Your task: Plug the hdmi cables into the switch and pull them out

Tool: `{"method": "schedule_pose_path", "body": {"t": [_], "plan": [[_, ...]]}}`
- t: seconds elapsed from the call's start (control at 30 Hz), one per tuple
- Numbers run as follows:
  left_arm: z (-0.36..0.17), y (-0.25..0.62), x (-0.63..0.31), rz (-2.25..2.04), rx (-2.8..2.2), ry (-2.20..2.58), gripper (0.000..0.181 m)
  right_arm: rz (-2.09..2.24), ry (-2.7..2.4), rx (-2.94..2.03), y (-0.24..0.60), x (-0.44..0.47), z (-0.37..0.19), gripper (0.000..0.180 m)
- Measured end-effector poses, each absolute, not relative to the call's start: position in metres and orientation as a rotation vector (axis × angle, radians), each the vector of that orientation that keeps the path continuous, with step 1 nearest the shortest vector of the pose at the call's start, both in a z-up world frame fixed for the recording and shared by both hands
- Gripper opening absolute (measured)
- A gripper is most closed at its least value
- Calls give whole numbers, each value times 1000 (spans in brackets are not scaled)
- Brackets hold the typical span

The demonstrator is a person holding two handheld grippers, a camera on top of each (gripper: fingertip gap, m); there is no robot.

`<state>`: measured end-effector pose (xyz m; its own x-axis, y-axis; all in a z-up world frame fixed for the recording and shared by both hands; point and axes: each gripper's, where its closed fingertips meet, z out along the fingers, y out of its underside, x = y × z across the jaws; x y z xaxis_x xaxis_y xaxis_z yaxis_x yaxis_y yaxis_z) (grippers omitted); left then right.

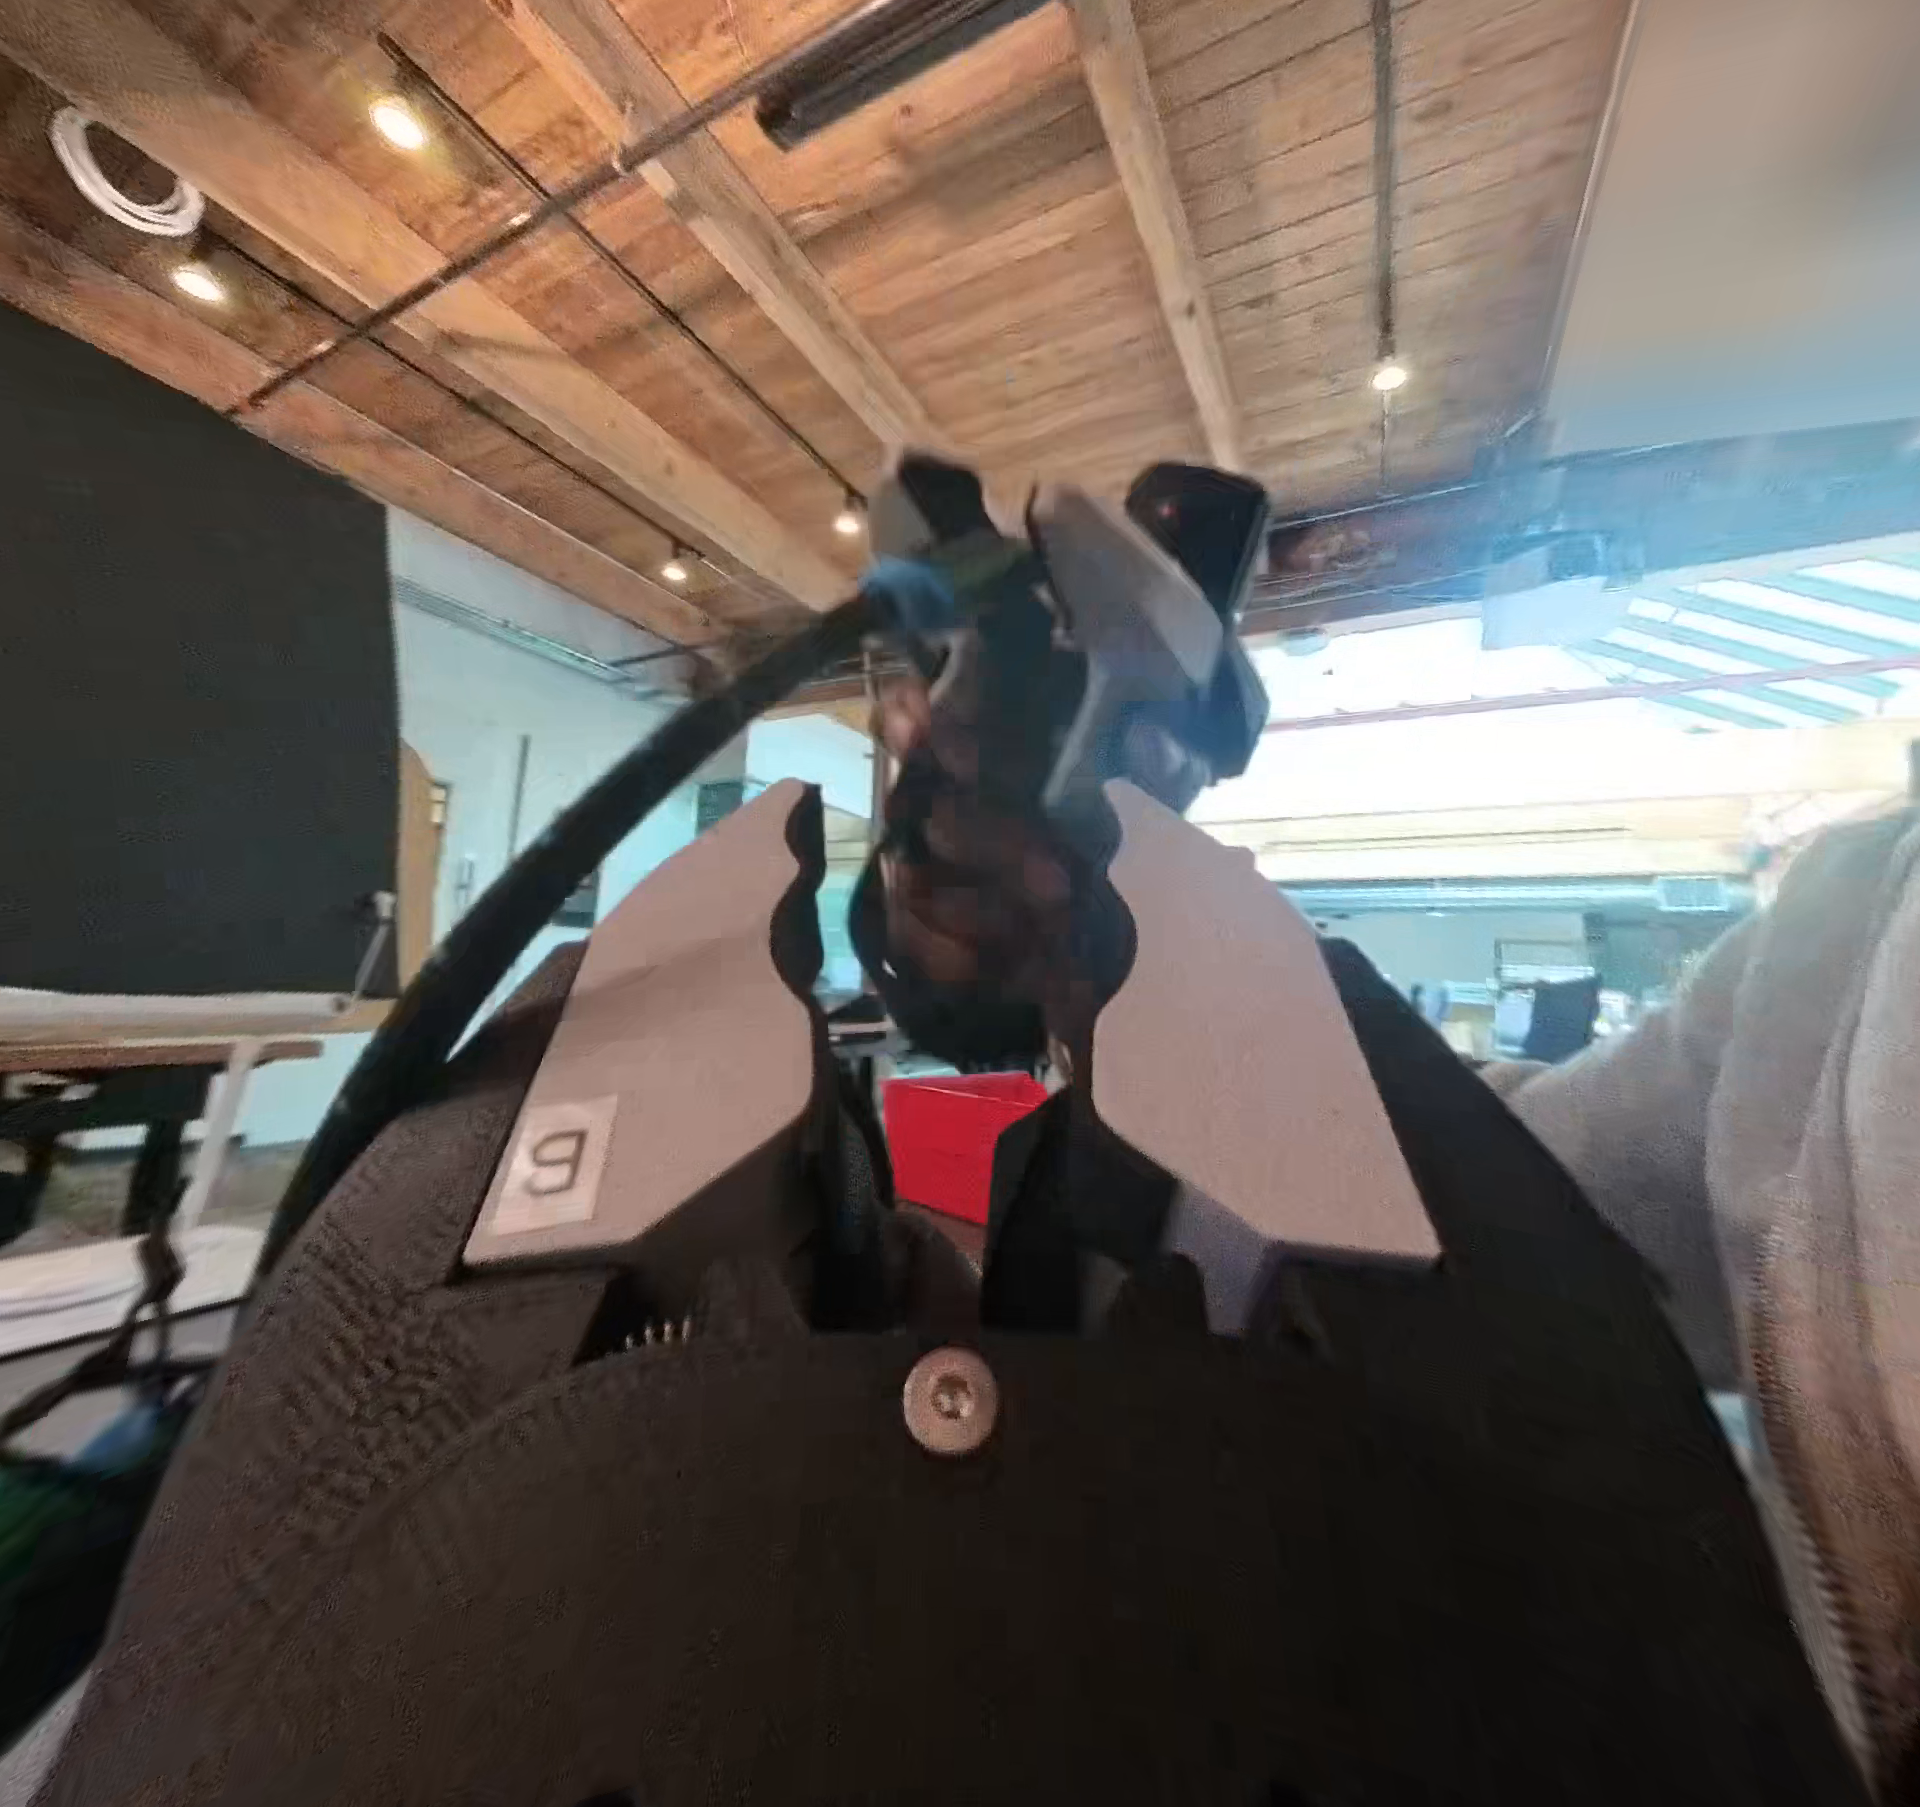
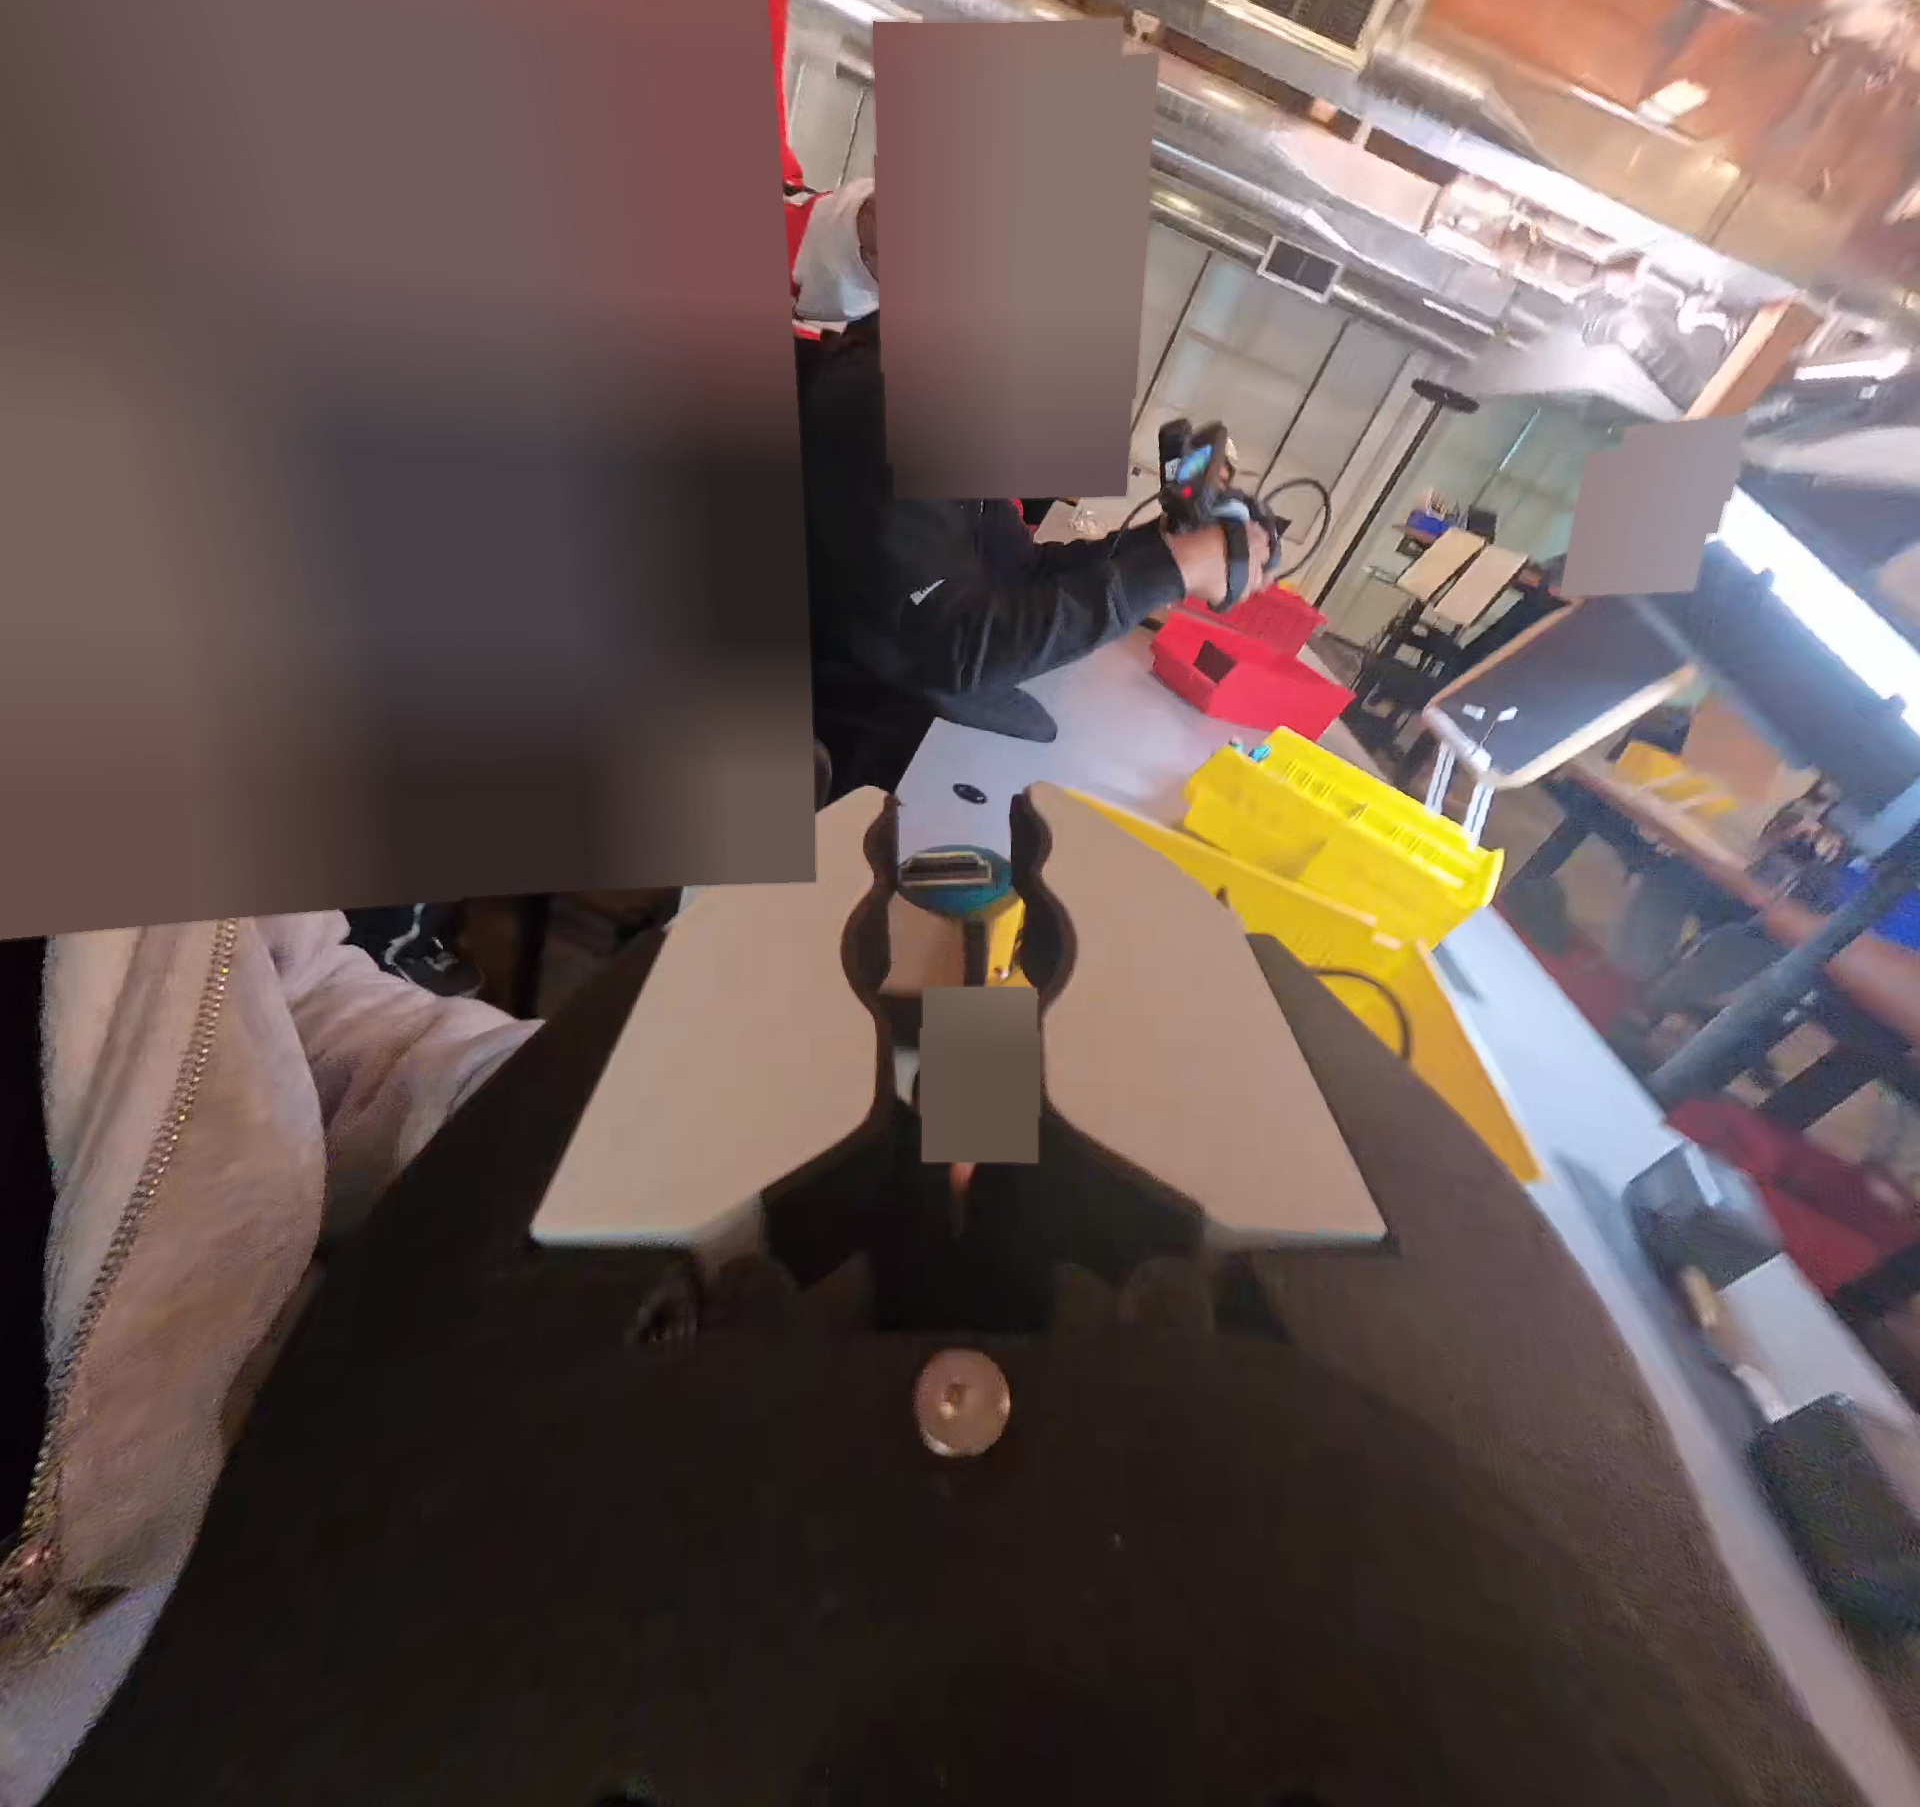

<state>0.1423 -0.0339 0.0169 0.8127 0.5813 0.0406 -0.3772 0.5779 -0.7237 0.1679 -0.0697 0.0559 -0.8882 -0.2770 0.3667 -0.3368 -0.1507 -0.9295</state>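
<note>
My right gripper (image 2: 954,812) is shut on an HDMI plug with a blue-green shell (image 2: 951,879). The plug's metal end points out past my fingertips. In the left wrist view, which is tilted up towards the wooden ceiling, the right gripper (image 1: 977,552) shows ahead and higher. It holds the blue plug (image 1: 909,594), and the black cable (image 1: 582,874) arcs down to the left from it. My left gripper (image 1: 961,801) is open and empty, below the right one. I cannot make out the switch in either view.
Yellow bins (image 2: 1340,843) and a red bin (image 2: 1247,666) stand on the white table (image 2: 1101,718). Dark blurred boxes (image 2: 1704,1227) lie at its right edge. Another person's arm (image 2: 1039,594) holds a gripper over the far end. A grey sleeve (image 1: 1766,1082) is at the right.
</note>
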Motion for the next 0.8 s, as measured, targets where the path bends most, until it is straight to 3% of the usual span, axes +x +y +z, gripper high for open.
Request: {"method": "schedule_pose_path", "body": {"t": [0.13, 0.23, 0.7, 0.8], "plan": [[14, -48, 128, 613, -757, -395, 51, 2302, -2125, 649, -71, 158, 24, 17], [3, -32, 126, 550, -802, -379, 43, 2215, -2147, 654, -77, 151, 13, 10], [-14, -46, 117, 758, -1074, -375, 37, 2070, -2090, 491, -64, 93, 4, 8], [-13, -57, 118, 884, -1136, -361, 37, 2108, -2061, 451, -58, 86, 6, 0]]}}
